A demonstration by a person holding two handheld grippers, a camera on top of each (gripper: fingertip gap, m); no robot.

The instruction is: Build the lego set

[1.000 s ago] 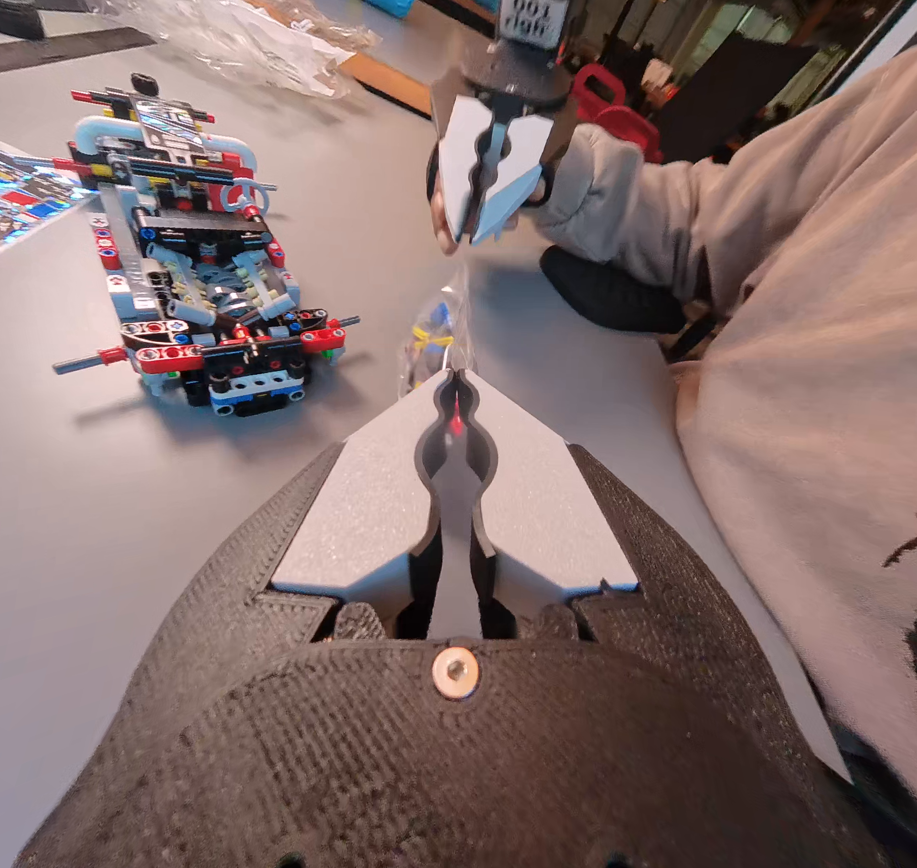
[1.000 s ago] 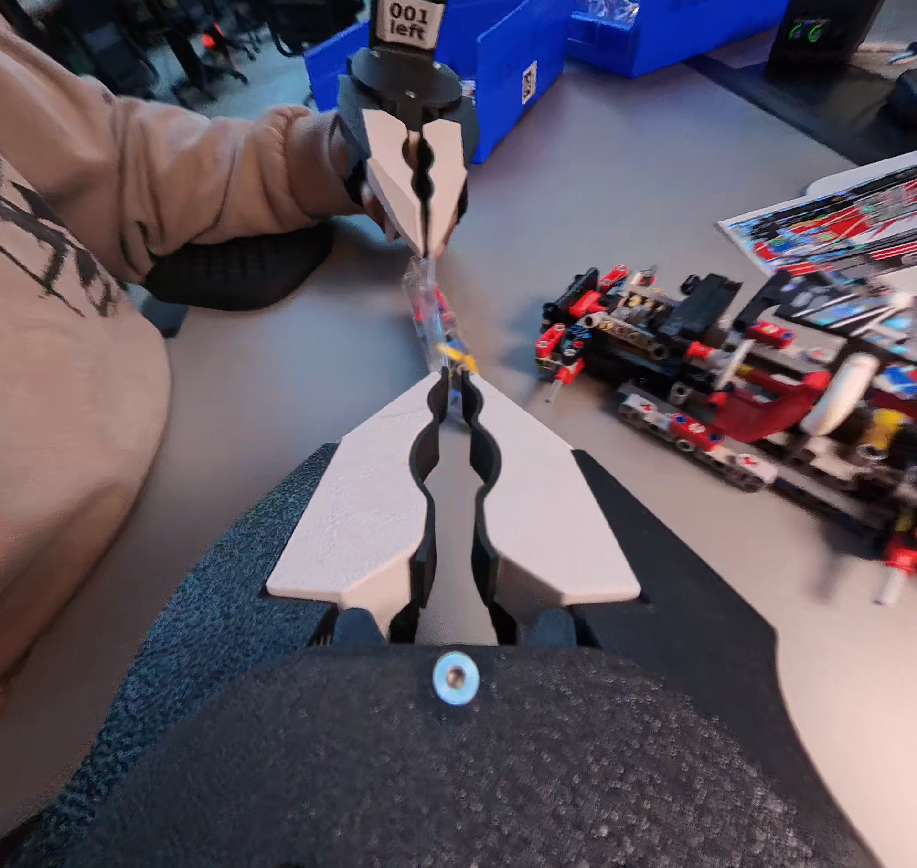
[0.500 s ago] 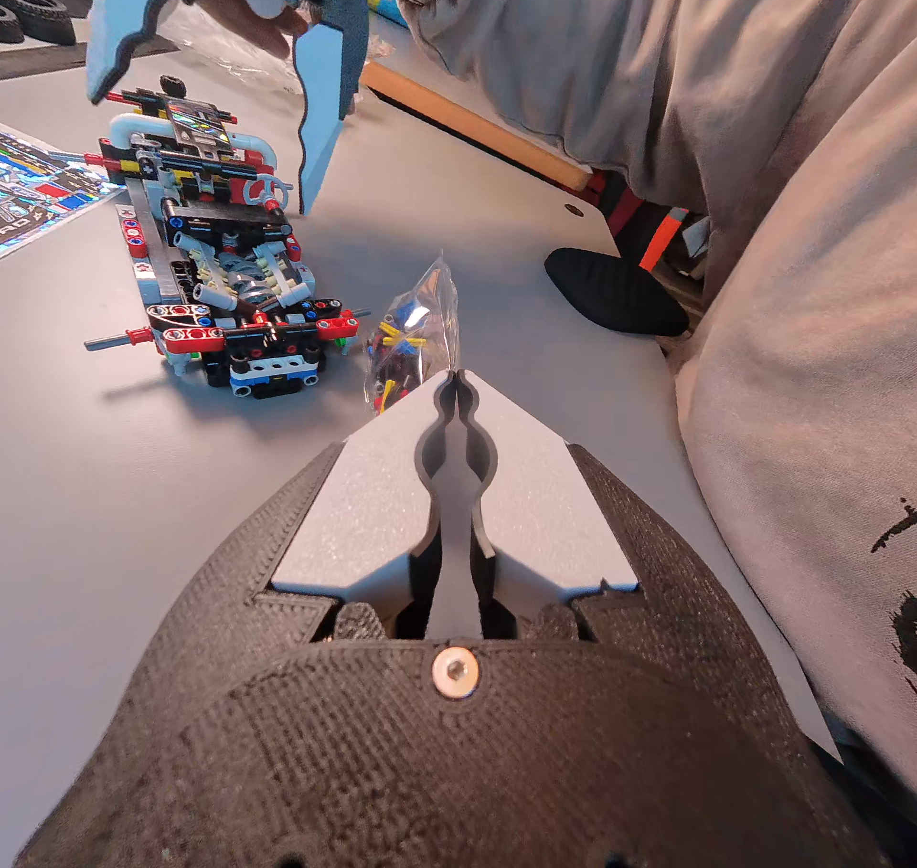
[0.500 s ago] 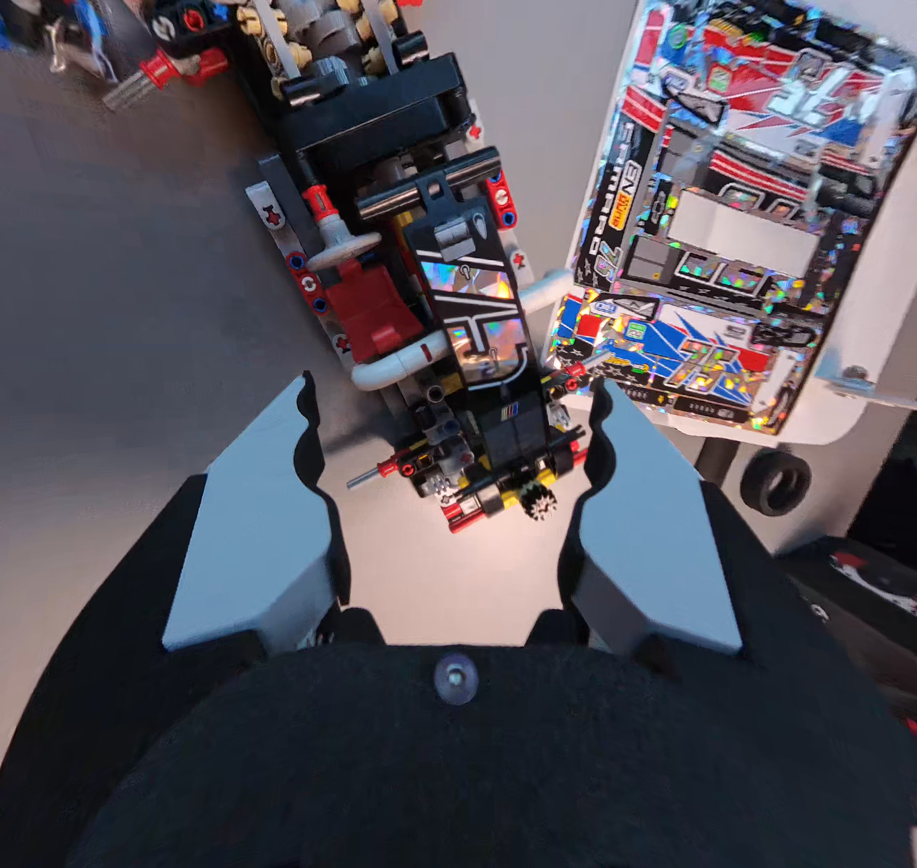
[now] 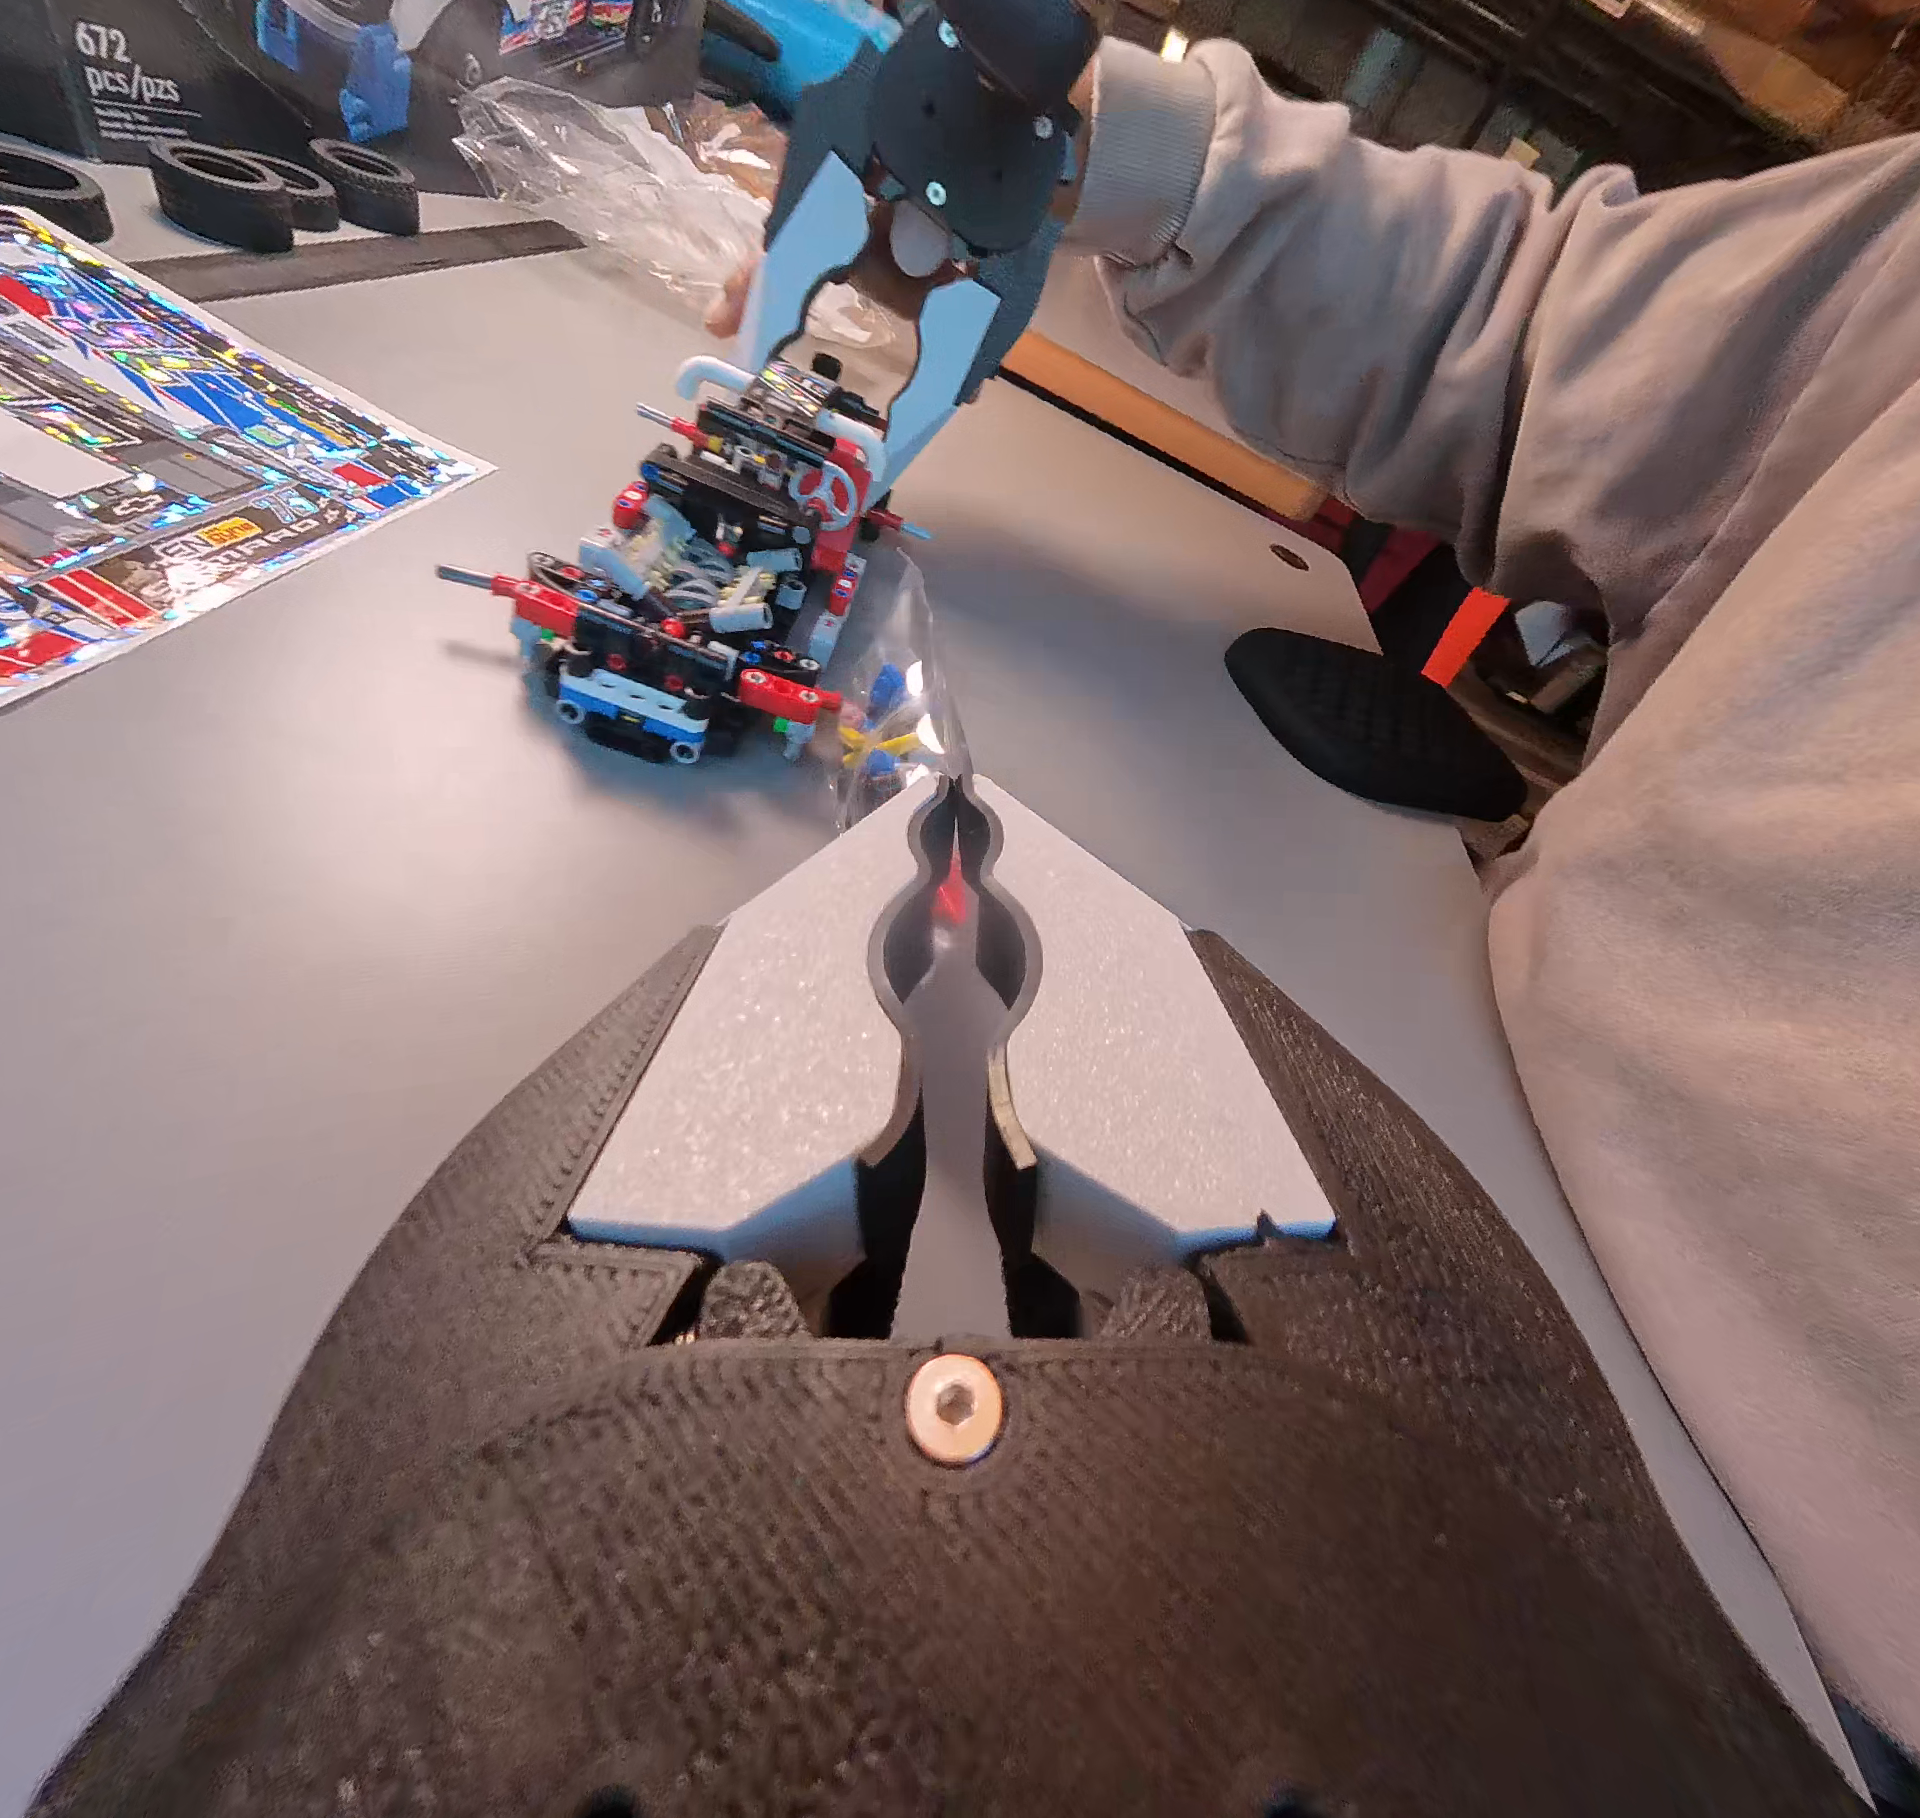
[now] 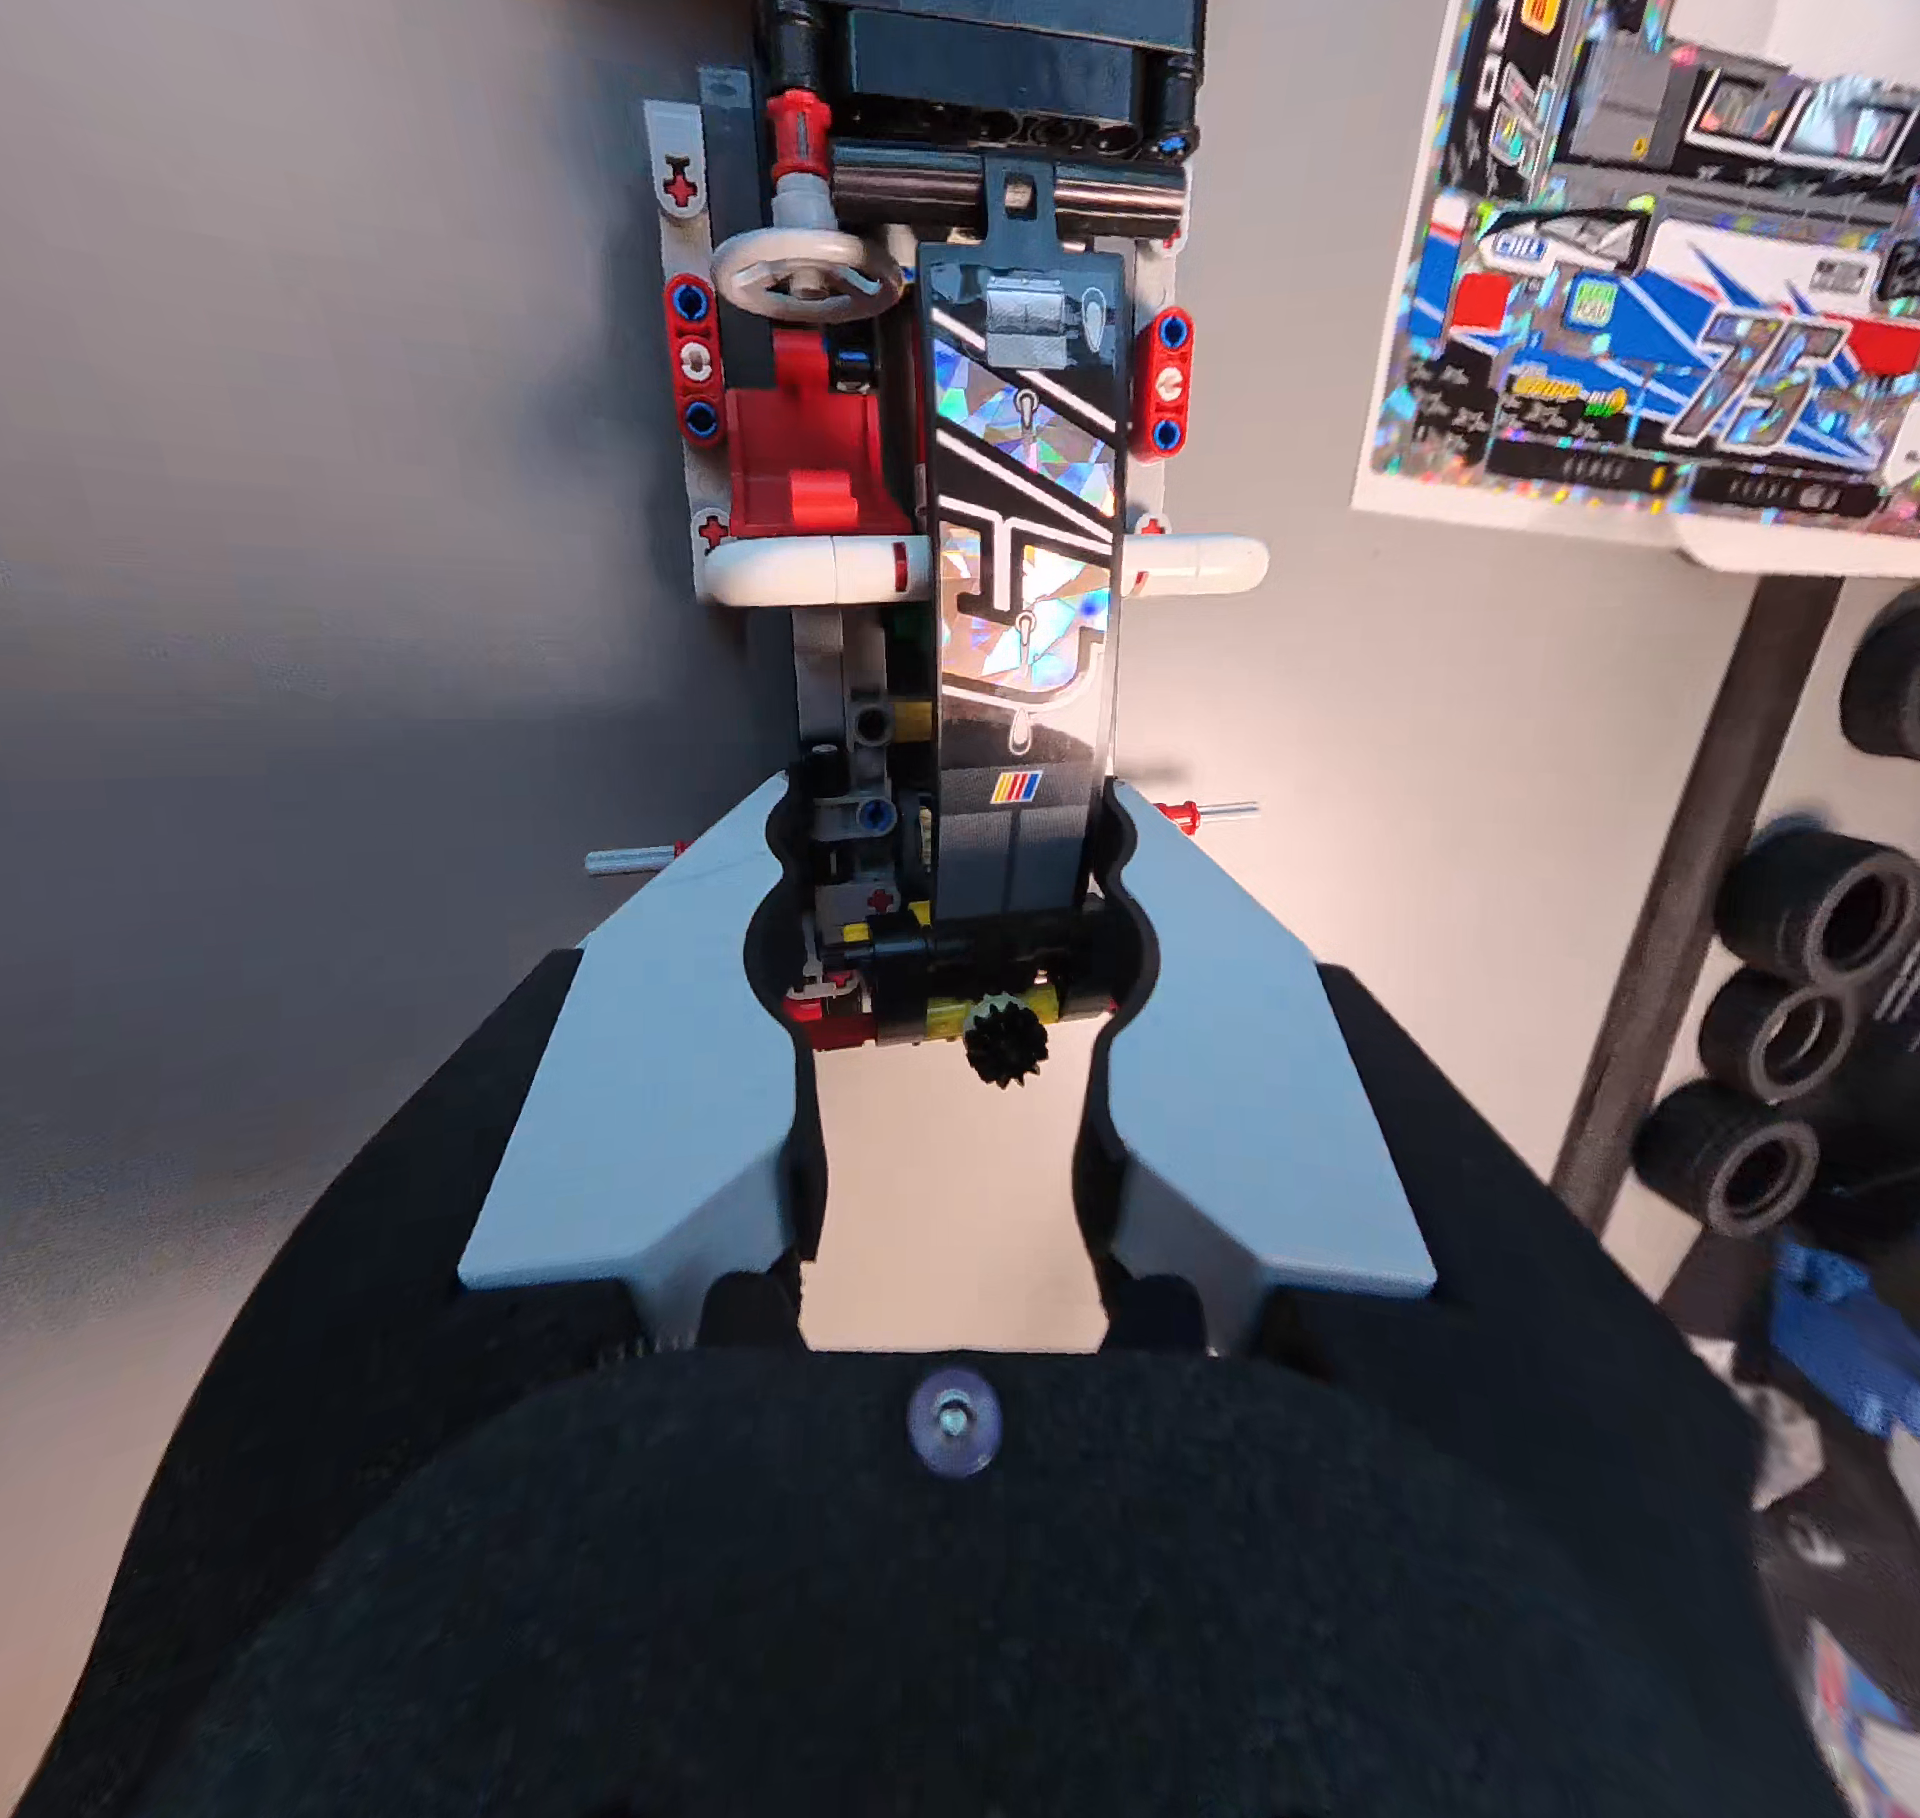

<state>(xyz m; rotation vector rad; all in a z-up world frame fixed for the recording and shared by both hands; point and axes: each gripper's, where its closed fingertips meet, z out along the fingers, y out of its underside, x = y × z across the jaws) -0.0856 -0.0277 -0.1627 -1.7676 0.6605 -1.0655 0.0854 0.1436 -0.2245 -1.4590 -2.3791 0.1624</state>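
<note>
The part-built lego car [image 5: 707,584] stands on the grey table [image 5: 260,937]. My left gripper [image 5: 951,783] is shut on the top edge of a clear plastic bag [image 5: 883,698] of small coloured lego parts, which stands beside the car's near end. My right gripper [image 6: 951,833] looks down on the car [image 6: 1023,438] and straddles its end by the black gear [image 6: 1003,1041]. Both pads touch the car's sides there. In the left wrist view the right gripper [image 5: 831,407] sits over the car's far end.
A shiny sticker sheet [image 5: 156,480] lies left of the car and also shows in the right wrist view [image 6: 1662,293]. Black tyres [image 6: 1808,937] and the set's box [image 5: 343,2] stand beyond it. Empty plastic bags [image 5: 613,179] lie behind. The person's sleeve [image 5: 1455,334] reaches over the table's right edge. Across from one pair of fingers to the other is roughly 25 cm.
My right gripper let go of the bag, opened wide, swung over to the car's end and closed onto its sides. My left gripper stayed shut on the bag.
</note>
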